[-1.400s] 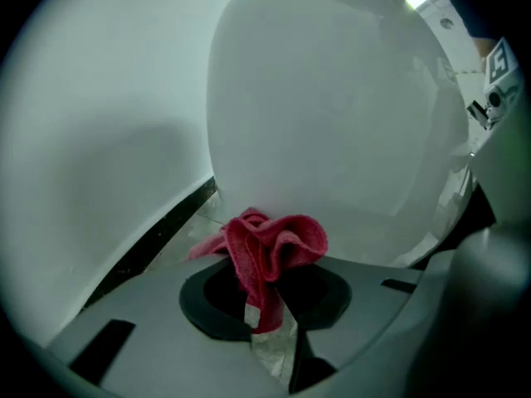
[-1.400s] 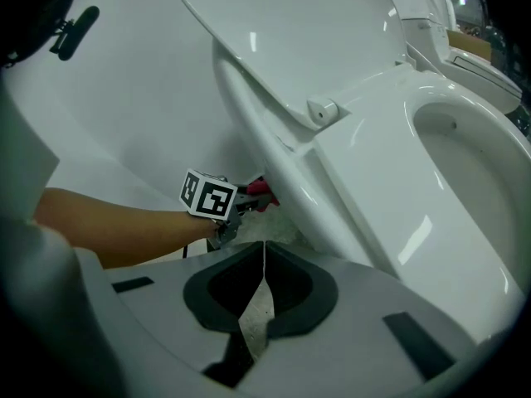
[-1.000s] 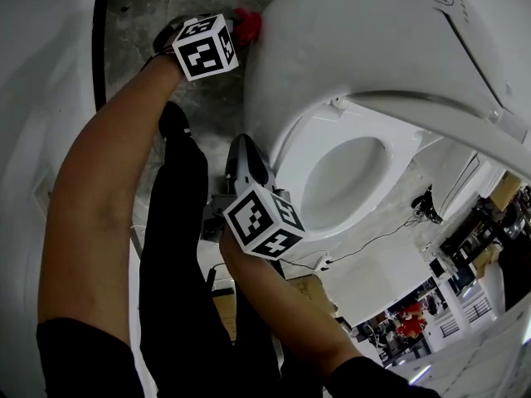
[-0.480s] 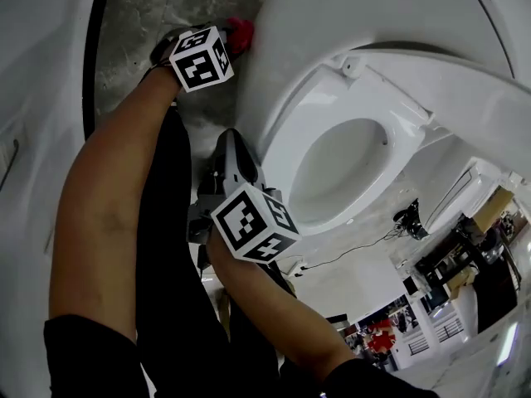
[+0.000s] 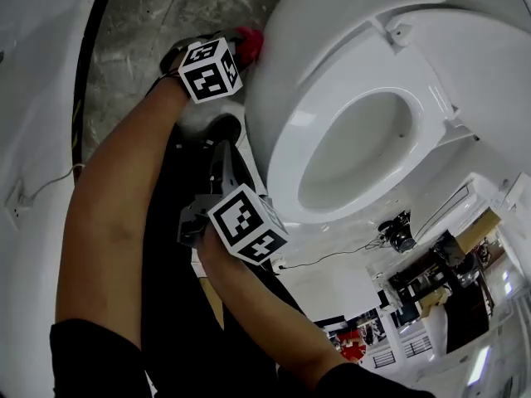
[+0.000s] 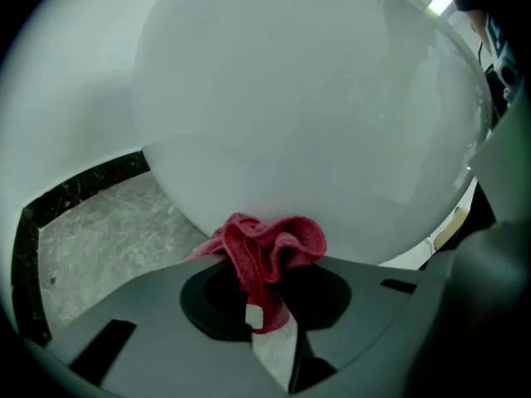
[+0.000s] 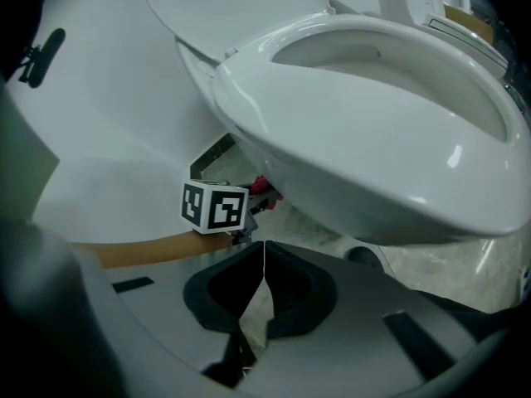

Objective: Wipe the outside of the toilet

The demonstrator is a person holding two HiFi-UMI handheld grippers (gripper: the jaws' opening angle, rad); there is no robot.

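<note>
Left tongs [image 6: 264, 305] are clamped on a red cloth [image 6: 270, 243], gripping it by a narrow fold, and the bunched end spills out above the tips. That bunch is touching the toilet bowl [image 6: 315, 114], low on its rounded white outside, just where the curve tucks under. Grey mottled floor [image 6: 108, 222] shows beneath and to the left of it, with a dark strip [image 6: 75, 197] running along the foot of a white wall.

From the head view, the left forearm [image 5: 116, 214] reaches forward and down past the side of the bowl, and the cloth peeks out red at the far end of the tongs, tight against the porcelain.

Over to the right tongs [image 7: 264, 264]: the 2 jaws are pressed together with nothing between them. They sit lower and nearer the person, just beside the bowl's outer wall; I cannot tell whether they touch it. Their camera looks up along the underside of the bowl, the seat [image 7: 365, 65] is down on the rim, and the lid [image 7: 232, 7] stands raised behind it. In that same view the left tongs' marker cube [image 7: 214, 207] shows under the bowl, with a flash of the red cloth just beyond it against the white.
</note>
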